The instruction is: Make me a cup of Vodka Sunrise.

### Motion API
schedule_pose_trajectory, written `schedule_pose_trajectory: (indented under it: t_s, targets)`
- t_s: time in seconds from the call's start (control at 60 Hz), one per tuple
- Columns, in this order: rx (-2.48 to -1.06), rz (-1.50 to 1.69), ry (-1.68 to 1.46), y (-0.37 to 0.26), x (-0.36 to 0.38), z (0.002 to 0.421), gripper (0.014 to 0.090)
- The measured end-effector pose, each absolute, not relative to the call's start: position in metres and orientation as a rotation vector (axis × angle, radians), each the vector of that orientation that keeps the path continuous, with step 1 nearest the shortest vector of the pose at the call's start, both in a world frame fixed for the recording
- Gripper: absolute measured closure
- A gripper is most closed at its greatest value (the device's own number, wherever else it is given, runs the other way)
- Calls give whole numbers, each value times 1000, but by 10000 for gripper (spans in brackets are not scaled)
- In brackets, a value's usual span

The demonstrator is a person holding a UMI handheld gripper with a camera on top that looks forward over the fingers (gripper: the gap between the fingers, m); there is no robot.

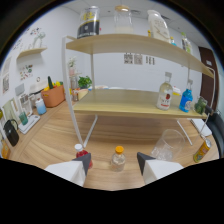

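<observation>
Our tool [115,162] is open, and its two fingers hold nothing. The small bottle with the orange cap [118,158] stands on the wooden surface [50,142], just ahead of the gap between them. It looks like juice for the drink, but we cannot tell for sure.

A small bottle with a white cap and red stuff inside [80,151] stands right by our left finger. If we push forward a bit crooked, that finger could bump it and tip it over. The orange-capped bottle is thin and light, so a poke from one finger could knock it down too.

The clear glass cup [168,144] waits off to the right, near our right finger. A wide swing could hit it.

The vodka bottle [165,92] stands farther away on the shelf [120,102], next to a blue bottle [186,100]. The shelf board above it is low, so lifting it out could bump something.
</observation>
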State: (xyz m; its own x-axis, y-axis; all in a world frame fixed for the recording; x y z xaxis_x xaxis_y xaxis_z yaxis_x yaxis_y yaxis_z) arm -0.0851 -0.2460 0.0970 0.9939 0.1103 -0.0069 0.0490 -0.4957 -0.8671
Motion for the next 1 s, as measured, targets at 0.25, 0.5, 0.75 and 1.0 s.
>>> schedule_pose_trajectory:
  t_s: [0.25,0.5,0.75,1.0]
  targets:
    - [-2030,117,-38,-307,-67,152,184]
    - [-2037,38,8,-337,0,169,182]
    - [-1884,22,49,-290,68,269,188]
    - [-1739,33,29,-201,105,362,192]
